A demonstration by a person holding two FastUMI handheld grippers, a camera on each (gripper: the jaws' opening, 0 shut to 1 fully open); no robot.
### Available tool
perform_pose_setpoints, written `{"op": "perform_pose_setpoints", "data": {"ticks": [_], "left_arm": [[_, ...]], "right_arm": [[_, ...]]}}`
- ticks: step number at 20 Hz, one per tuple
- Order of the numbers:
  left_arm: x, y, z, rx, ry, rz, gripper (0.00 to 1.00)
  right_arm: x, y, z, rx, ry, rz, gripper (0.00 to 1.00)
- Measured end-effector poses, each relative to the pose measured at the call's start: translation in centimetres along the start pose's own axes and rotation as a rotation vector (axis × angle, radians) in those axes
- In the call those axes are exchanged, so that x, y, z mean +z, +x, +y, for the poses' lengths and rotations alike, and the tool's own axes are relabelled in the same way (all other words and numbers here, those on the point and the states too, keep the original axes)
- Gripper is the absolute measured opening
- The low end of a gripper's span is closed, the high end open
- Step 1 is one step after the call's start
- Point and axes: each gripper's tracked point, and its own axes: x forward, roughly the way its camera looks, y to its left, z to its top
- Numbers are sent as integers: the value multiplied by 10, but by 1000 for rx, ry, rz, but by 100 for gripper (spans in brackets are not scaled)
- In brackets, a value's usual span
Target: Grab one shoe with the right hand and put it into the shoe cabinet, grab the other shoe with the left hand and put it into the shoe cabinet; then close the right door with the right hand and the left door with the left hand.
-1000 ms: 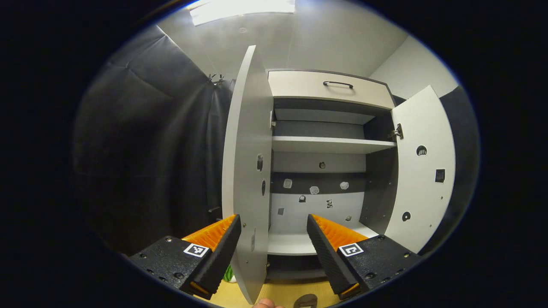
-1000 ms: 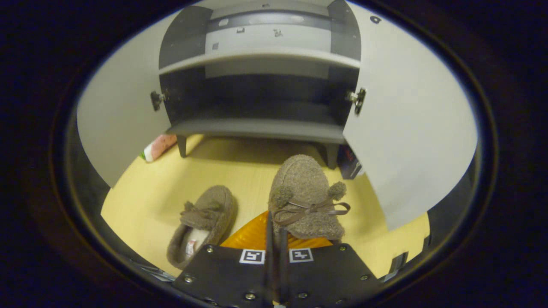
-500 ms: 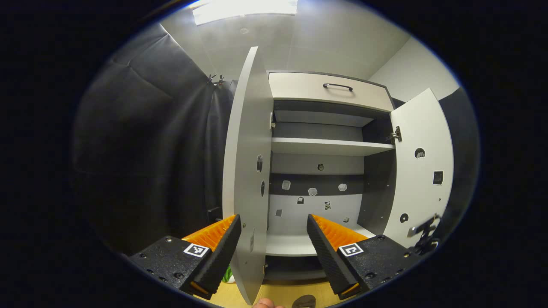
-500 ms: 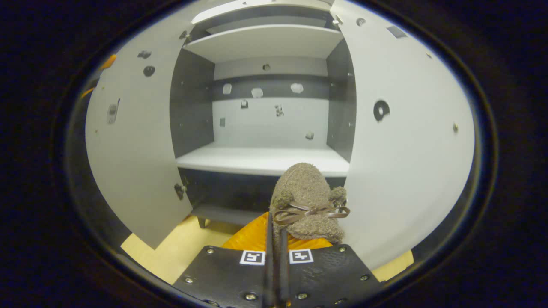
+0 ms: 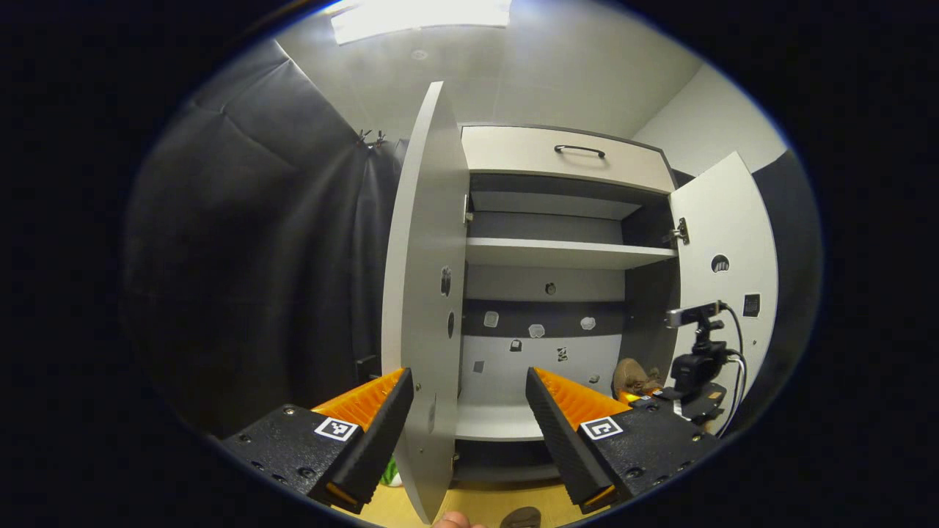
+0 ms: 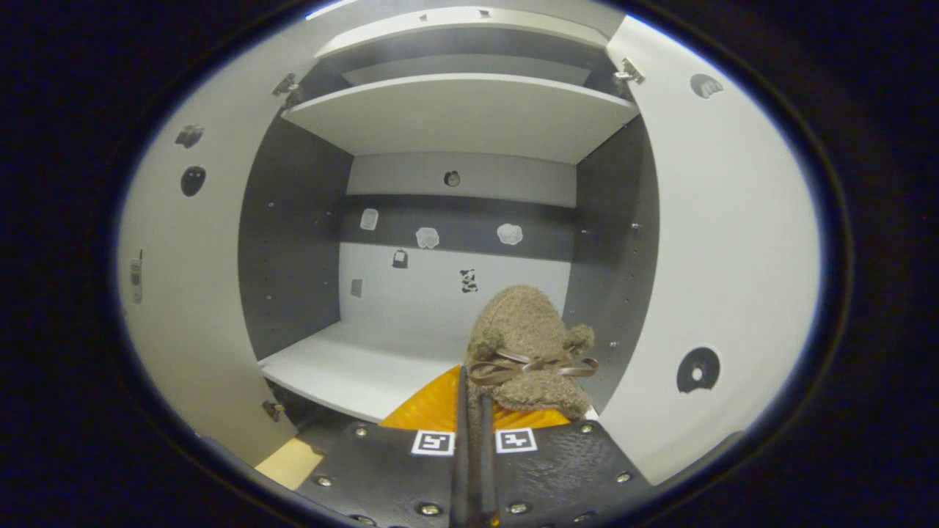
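The right gripper (image 6: 473, 411), clamped on a fuzzy brown shoe (image 6: 527, 345), has risen from the floor to the shoe cabinet's (image 6: 455, 125) lower shelf (image 6: 352, 367). In the left gripper view, it (image 5: 645, 396) now appears beside the open right door (image 5: 726, 220).

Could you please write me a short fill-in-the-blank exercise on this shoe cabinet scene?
1. The right gripper is shut on a fuzzy brown ____.
2. Both doors of the shoe cabinet stand ____.
3. The left gripper has its jaws ____ and holds nothing.
4. The edge of the left ____ stands between the left gripper's jaws.

Missing words: slipper; open; open; door
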Motion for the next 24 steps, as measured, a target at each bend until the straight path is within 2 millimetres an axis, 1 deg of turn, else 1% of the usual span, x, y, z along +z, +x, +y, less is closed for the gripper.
{"op": "perform_pose_setpoints", "data": {"ticks": [2,4,6,8,10,11,12,15,17,19,20,21,22,23,24], "left_arm": [[-1,0,0,6,-1,-2,94],[0,1,0,14,-2,-3,94],[-1,2,0,20,9,-2,94],[-3,3,-1,21,15,4,94],[1,4,0,20,0,-8,93],[0,4,0,22,-7,-8,93],[0,5,0,23,-6,-9,93],[-1,6,0,39,21,-2,93],[-2,7,0,46,28,1,93],[-2,7,-1,50,27,-1,93],[-1,7,0,52,26,-2,93],[-2,7,1,54,27,-2,93],[-2,8,1,57,30,0,93],[-2,8,1,58,31,0,93],[-2,8,1,59,31,-1,93]], "right_arm": [[3,25,-4,-5,-14,6,6],[0,52,-9,-13,-5,32,6],[-10,77,-15,-32,-18,67,6],[-26,102,-24,-57,-74,113,6],[-35,110,-24,-53,-90,144,6],[-42,119,-23,-50,-87,160,6],[-47,124,-24,-53,-88,172,6],[-57,131,-14,-41,-106,191,6],[-65,136,-12,-42,-102,212,6],[-66,138,-17,-63,-92,220,6],[-67,144,-19,-68,-89,220,8],[-68,139,-17,-58,-81,227,14],[-67,139,-16,-54,-76,229,17],[-68,139,-15,-48,-73,232,17],[-69,140,-15,-40,-73,235,21]]}}
